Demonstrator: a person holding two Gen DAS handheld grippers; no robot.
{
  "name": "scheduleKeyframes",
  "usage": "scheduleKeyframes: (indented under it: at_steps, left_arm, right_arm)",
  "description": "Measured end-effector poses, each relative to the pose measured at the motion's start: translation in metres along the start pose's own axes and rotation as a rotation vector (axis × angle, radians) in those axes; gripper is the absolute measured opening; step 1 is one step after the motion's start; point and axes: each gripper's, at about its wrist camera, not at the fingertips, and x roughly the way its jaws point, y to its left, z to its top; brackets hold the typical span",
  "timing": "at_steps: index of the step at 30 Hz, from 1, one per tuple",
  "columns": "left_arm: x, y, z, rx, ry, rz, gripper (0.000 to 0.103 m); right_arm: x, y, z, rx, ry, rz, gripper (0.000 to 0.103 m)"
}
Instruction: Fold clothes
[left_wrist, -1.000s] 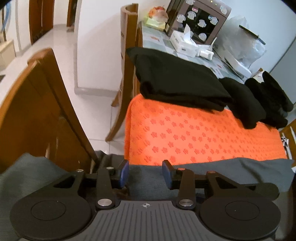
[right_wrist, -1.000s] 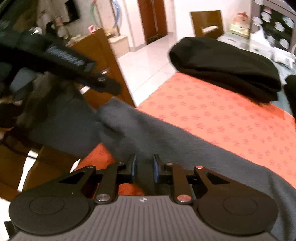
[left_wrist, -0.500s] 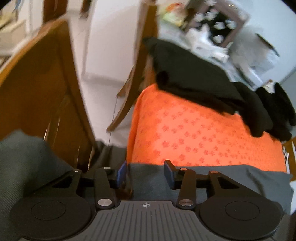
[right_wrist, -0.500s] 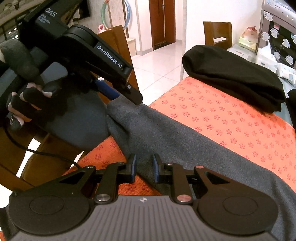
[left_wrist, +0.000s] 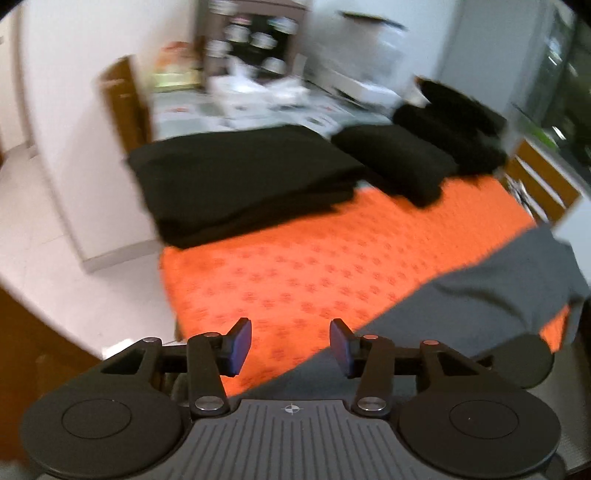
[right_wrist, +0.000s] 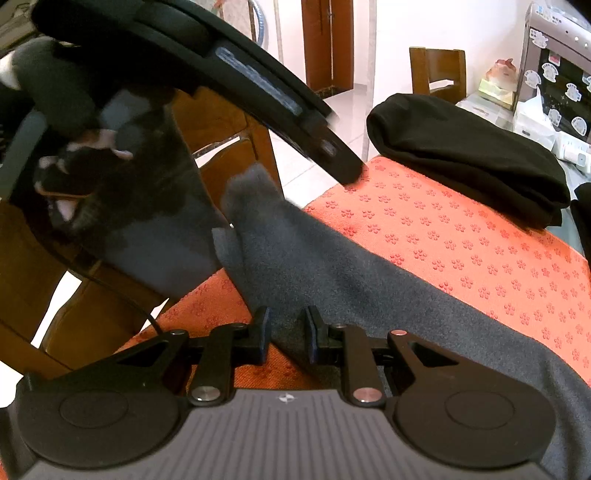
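A dark grey garment (right_wrist: 369, 291) lies along the near edge of an orange flower-print mat (right_wrist: 461, 236). My right gripper (right_wrist: 286, 338) is shut on the garment's near edge. My left gripper (left_wrist: 290, 345) is open and empty, held above the mat (left_wrist: 314, 258) with the grey garment (left_wrist: 480, 299) to its right. In the right wrist view the left gripper's body (right_wrist: 258, 88) passes overhead, its tip near the mat's far left corner; the garment's end (right_wrist: 251, 188) stands free below it.
A folded black garment (left_wrist: 240, 177) and smaller black pieces (left_wrist: 399, 162) lie at the mat's far side. Wooden chairs (right_wrist: 221, 129) stand left of the table. An oven-like cabinet (right_wrist: 557, 70) and white boxes (left_wrist: 258, 96) sit at the back.
My left gripper has let go of the grey garment's end, opened wider and swung right over the mat. My right gripper stays shut on the garment.
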Motion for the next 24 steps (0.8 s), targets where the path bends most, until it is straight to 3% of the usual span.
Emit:
scheduleKeyframes:
  at_steps: [6, 9, 13, 14, 15, 16, 24]
  left_arm:
    - [0.030, -0.012, 0.004, 0.152, 0.086, -0.086, 0.040]
    - [0.038, -0.014, 0.000, 0.162, 0.097, -0.093, 0.040]
    - [0.042, -0.014, 0.000, 0.151, 0.086, -0.107, 0.040]
    - [0.041, -0.014, 0.000, 0.156, 0.086, -0.119, 0.030]
    - [0.038, -0.015, -0.001, 0.174, 0.084, -0.138, 0.010]
    - [0.035, -0.017, -0.003, 0.194, 0.079, -0.154, 0.005]
    - [-0.008, -0.046, -0.017, 0.349, -0.018, -0.161, 0.005]
  right_arm:
    - [-0.019, -0.002, -0.001, -0.013, -0.073, 0.029, 0.024]
    - [-0.036, -0.004, -0.001, -0.069, -0.093, -0.004, 0.024]
    - [-0.053, -0.027, -0.006, -0.013, -0.077, -0.048, 0.024]
    - [-0.057, -0.034, -0.007, -0.002, -0.073, -0.063, 0.024]
    - [-0.060, -0.040, -0.009, 0.004, -0.070, -0.077, 0.024]
    - [-0.064, -0.048, -0.010, 0.009, -0.066, -0.091, 0.024]
    - [-0.075, -0.094, 0.001, -0.009, -0.057, -0.137, 0.029]
